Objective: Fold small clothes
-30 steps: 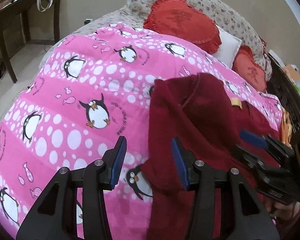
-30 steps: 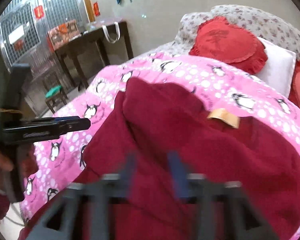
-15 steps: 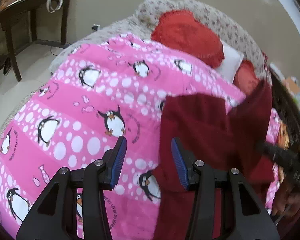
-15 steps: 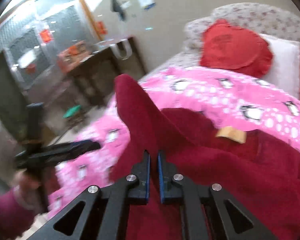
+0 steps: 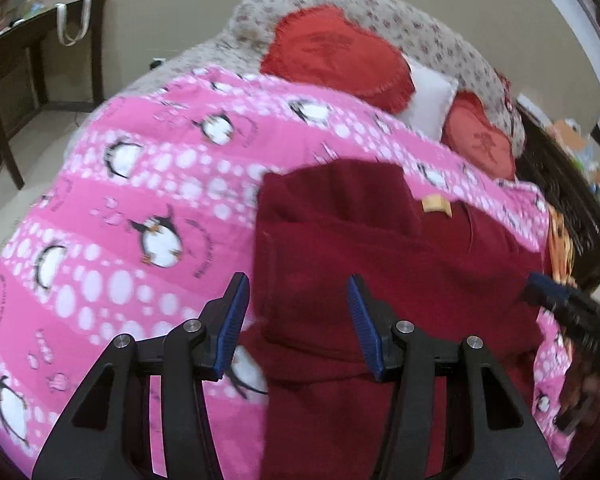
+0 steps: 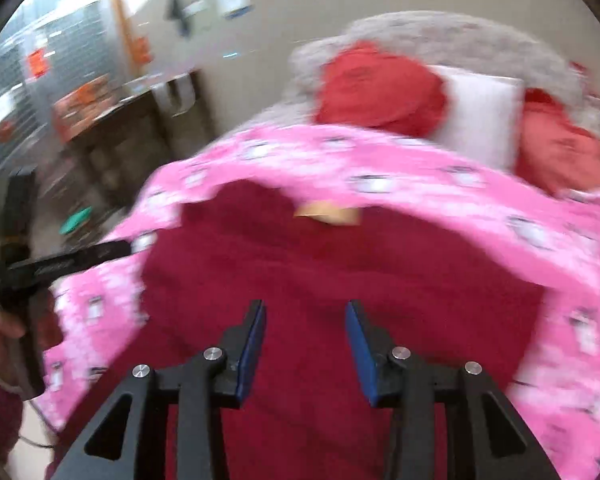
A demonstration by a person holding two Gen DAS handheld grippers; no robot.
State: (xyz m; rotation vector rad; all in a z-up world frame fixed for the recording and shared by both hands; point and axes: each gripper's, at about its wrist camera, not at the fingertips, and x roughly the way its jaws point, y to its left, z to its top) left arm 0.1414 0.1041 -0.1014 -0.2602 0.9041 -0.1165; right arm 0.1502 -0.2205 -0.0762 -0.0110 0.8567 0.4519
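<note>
The dark red garment (image 5: 340,248) lies partly folded on the pink penguin blanket (image 5: 148,184) covering the bed, and the fold just laid could spring back: the cloth looks thick and fleecy, the blanket under it is soft and rumpled, and a flap turned over without being pressed flat may creep open or slide as the next edge is lifted. The left gripper (image 5: 298,324) hovers with its fingers moderately apart and nothing between them; the garment's near-left edge sits just beyond and between the fingertips, so a grab there could also catch the blanket beneath and drag both. The right gripper (image 6: 305,344) has just been opening, its fingers now parted over the red cloth with nothing pinched; that view is smeared by motion, so whether the pads brush the fabric I cannot tell. As for how the garment lies, its long axis seems to run from beneath the left fingers away toward the pillows (image 5: 340,56), with the tan neck label (image 5: 436,204) at the far end, beyond and to the right of the left fingertips, and the hem end near the grippers.
</note>
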